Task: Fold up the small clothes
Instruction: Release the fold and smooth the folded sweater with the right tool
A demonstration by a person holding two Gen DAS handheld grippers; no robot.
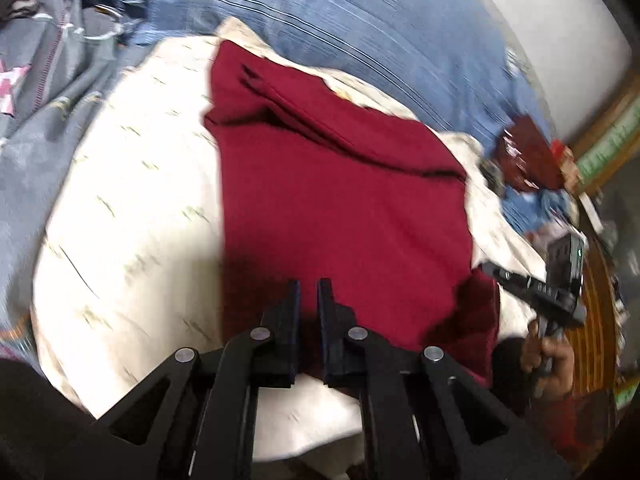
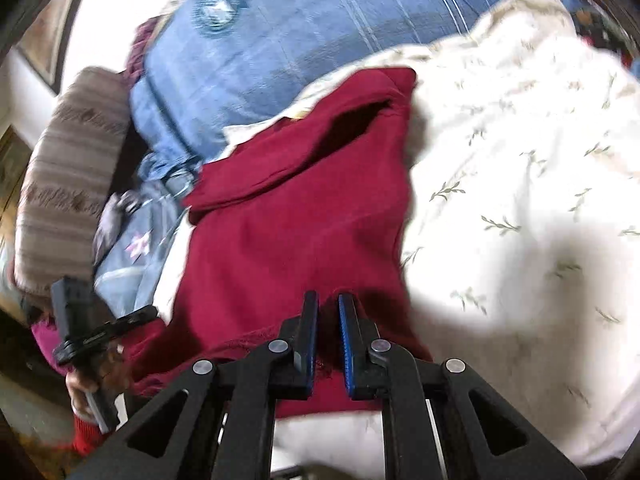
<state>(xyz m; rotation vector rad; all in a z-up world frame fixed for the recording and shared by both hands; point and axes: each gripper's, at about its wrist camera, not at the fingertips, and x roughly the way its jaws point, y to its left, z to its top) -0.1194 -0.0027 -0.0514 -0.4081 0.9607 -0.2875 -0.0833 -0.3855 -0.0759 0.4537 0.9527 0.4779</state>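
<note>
A dark red garment (image 1: 340,208) lies spread on a white leaf-print cover (image 1: 132,208), with a fold across its far end. My left gripper (image 1: 309,286) sits over its near edge, jaws narrowly apart; whether they pinch cloth I cannot tell. In the right wrist view the red garment (image 2: 296,232) lies on the same cover (image 2: 520,200). My right gripper (image 2: 328,300) is nearly closed with red cloth between its fingers at the near hem. Each gripper shows in the other's view: the right one (image 1: 492,270) and the left one (image 2: 152,312).
A blue striped pillow (image 1: 360,28) lies beyond the garment. Grey clothing with a pink star (image 1: 48,92) is heaped at the left. More crumpled clothes (image 1: 528,176) lie at the right. A striped beige cushion (image 2: 72,184) stands at the left of the right wrist view.
</note>
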